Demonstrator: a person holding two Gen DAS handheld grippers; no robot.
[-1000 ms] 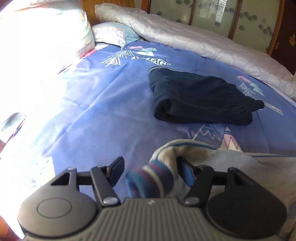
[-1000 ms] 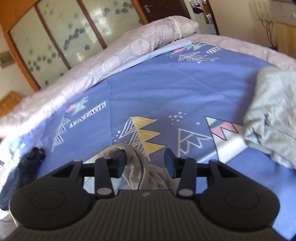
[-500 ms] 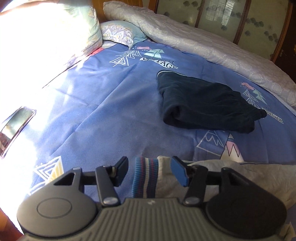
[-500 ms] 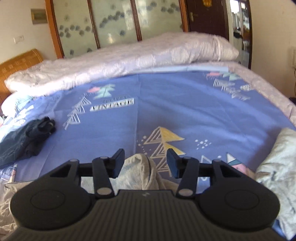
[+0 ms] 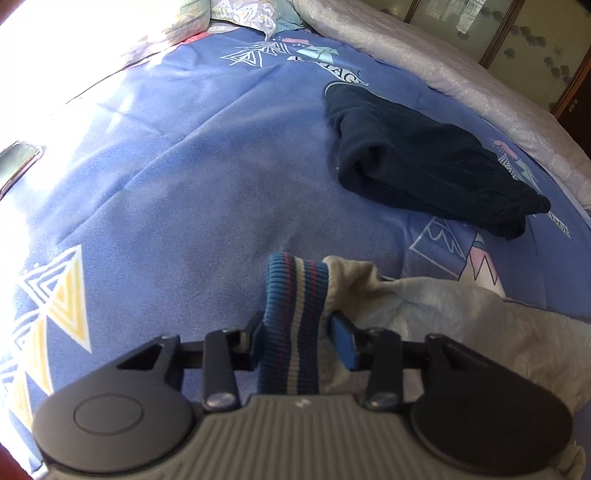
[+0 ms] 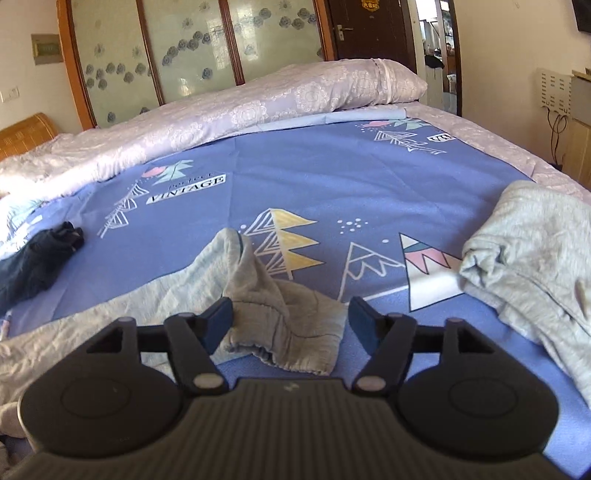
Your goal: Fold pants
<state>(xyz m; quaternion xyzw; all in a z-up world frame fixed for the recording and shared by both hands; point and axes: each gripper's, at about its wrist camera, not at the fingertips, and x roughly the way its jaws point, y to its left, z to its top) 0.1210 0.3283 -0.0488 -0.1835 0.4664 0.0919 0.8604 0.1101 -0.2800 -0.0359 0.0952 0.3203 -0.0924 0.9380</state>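
Note:
Light grey pants (image 5: 436, 317) lie on the blue patterned bedspread (image 5: 207, 177). Their blue, red and white striped waistband (image 5: 295, 314) stands between the fingers of my left gripper (image 5: 299, 332), which is shut on it. In the right wrist view the pants (image 6: 258, 295) lie crumpled in front of my right gripper (image 6: 290, 317), which is open and empty just above the fabric, jaws wide apart. The rest of the pants stretches left under the gripper body.
Folded dark navy pants (image 5: 417, 162) lie further up the bed, also seen in the right wrist view (image 6: 33, 258). Another grey garment (image 6: 532, 266) is heaped at the right. A rolled pale quilt (image 6: 221, 122) runs along the far side. Pillows (image 5: 243, 14) at the head.
My right gripper has opened and let go of the grey fabric, which now lies on the bed. My left gripper has closed on the striped waistband and lowered toward the bed.

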